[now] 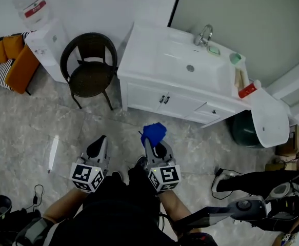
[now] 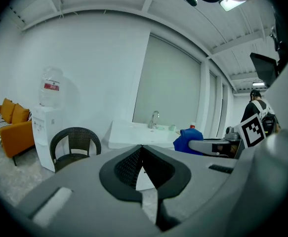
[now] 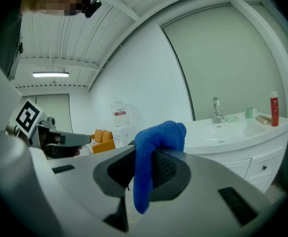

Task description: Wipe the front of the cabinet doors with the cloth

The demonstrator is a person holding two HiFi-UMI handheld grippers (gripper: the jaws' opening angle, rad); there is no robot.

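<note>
Two grippers are hovering well apart from the cabinet doors (image 1: 160,100). The right gripper (image 1: 149,144) is clenching the blue cloth (image 1: 154,132) in its jaws; the left gripper (image 1: 99,143) is pressing its jaws together on nothing.

It looks like a mock-up washroom corner set in a plain hall rather than a lived-in home: a white vanity (image 1: 139,50) with cabinet doors (image 1: 162,100), a sink (image 1: 190,65) and a chrome faucet (image 1: 204,35) stands against a bare white wall on a grey marbled floor (image 1: 31,127); beside it are a dark wicker chair (image 1: 90,68), a water dispenser (image 1: 44,35) and an orange sofa (image 1: 16,63). A cable (image 1: 36,192) and equipment (image 1: 262,205) lie on the floor; the ceiling (image 3: 60,38) is white ribbed panelling with a strip light (image 3: 51,74).
</note>
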